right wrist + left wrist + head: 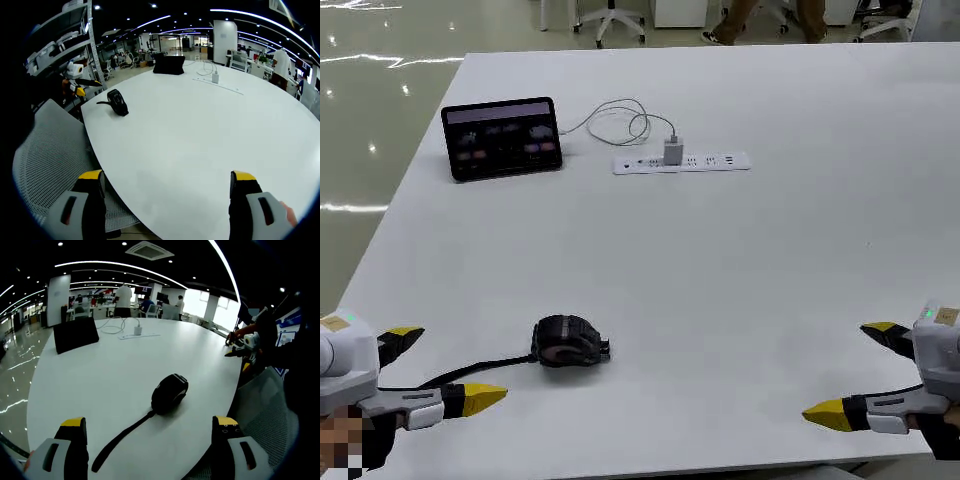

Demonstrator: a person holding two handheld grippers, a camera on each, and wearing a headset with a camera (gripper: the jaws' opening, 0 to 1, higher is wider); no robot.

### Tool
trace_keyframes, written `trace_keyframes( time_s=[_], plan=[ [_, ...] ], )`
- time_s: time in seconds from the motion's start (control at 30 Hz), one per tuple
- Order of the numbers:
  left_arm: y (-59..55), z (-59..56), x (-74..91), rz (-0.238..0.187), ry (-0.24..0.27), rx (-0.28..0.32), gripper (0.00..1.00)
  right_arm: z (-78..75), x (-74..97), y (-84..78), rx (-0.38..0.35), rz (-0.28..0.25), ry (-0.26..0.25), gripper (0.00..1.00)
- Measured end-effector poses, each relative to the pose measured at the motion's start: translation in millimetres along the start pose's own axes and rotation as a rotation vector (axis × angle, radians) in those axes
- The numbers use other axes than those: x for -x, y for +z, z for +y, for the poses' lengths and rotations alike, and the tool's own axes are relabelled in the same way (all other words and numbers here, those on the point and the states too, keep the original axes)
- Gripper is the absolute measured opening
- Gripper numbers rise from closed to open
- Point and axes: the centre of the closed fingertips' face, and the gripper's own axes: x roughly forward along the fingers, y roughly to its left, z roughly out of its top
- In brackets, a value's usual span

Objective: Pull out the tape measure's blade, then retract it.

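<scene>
A black tape measure (570,341) lies on the white table (720,260) near the front left, its black strap (470,371) trailing left toward the edge. No blade is drawn out of it. My left gripper (450,366) is open at the front left corner, jaws spread, just left of the tape measure (170,392) with the strap (120,439) running between its yellow fingertips (73,422). My right gripper (865,370) is open at the front right edge, far from the tape measure (117,101), with nothing between its yellow-tipped jaws.
A dark tablet (502,137) stands at the back left. A white power strip (682,161) with a charger and coiled cable (620,122) lies at the back centre. A grey mesh chair (45,165) sits by the table's front edge. People stand in the background.
</scene>
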Motion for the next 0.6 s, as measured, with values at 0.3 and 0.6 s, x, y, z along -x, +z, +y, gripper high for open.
trace_keyframes(
  time_s=[0.3, 0.6],
  plan=[
    [-2.6, -2.8, -1.8, 0.025, -0.008, 0.001, 1.00, -0.8, 1.8, -0.2, -0.006, -0.004, -0.005, 1.00],
    [-6.1, -0.5, -1.2, 0.035, 0.001, 0.004, 1.00, -2.7, 2.8, -0.7, -0.003, -0.003, -0.009, 1.00]
  ],
)
